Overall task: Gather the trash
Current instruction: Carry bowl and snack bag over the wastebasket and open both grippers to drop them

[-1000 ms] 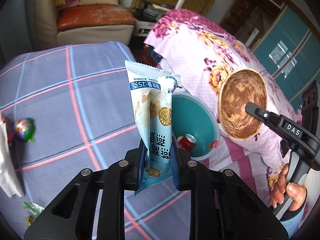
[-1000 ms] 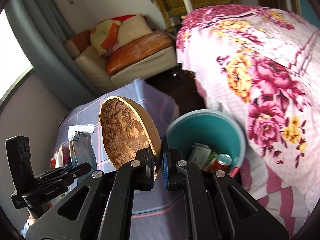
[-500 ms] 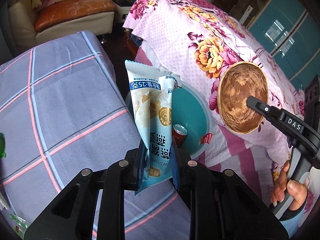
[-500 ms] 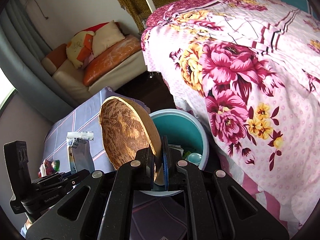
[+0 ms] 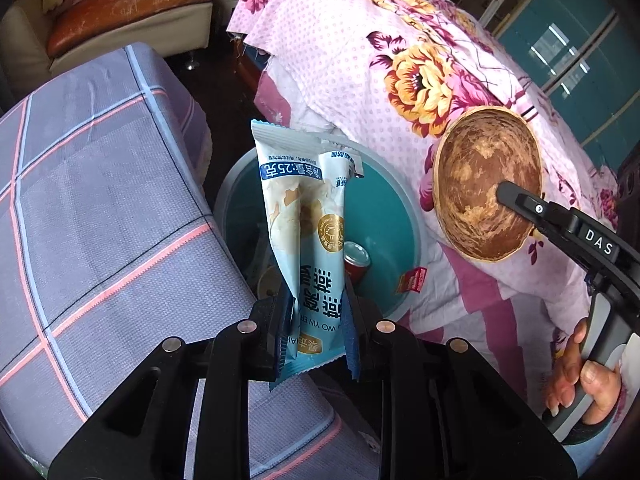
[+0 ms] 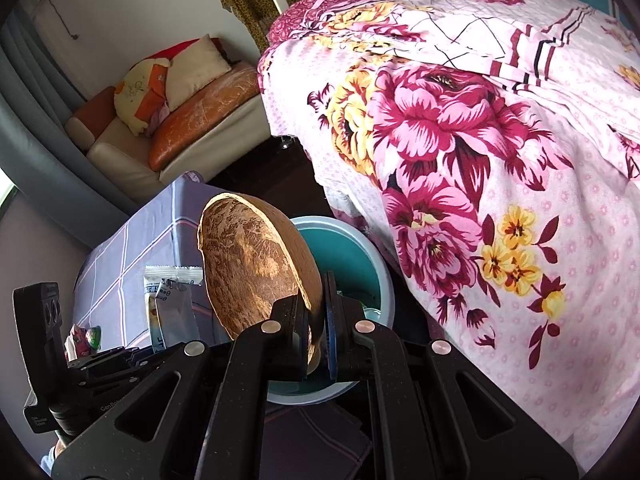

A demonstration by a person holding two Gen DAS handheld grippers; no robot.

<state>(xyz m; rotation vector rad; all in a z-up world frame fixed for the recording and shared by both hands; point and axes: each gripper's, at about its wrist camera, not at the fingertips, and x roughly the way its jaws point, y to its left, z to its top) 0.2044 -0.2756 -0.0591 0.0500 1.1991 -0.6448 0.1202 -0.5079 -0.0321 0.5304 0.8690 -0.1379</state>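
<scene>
My left gripper [image 5: 316,320] is shut on a pale blue snack wrapper [image 5: 304,224] and holds it upright above the teal trash bin [image 5: 384,216]. The bin holds a red can [image 5: 357,258] and other litter. My right gripper [image 6: 318,320] is shut on the rim of a brown coconut shell half [image 6: 252,268], held over the near side of the bin [image 6: 352,248]. The shell [image 5: 488,184] and the right gripper also show in the left wrist view, right of the bin. The wrapper [image 6: 168,304] shows in the right wrist view at the lower left.
A table with a purple checked cloth [image 5: 100,200] lies left of the bin. A bed with a pink floral cover [image 6: 480,140] rises right of it. A sofa with cushions [image 6: 180,112] stands at the back. Small litter [image 6: 86,338] lies on the cloth.
Both grippers have moved toward the bin with their loads. The wrapper now hangs over the bin's opening and the shell is lower and closer to the bin rim.
</scene>
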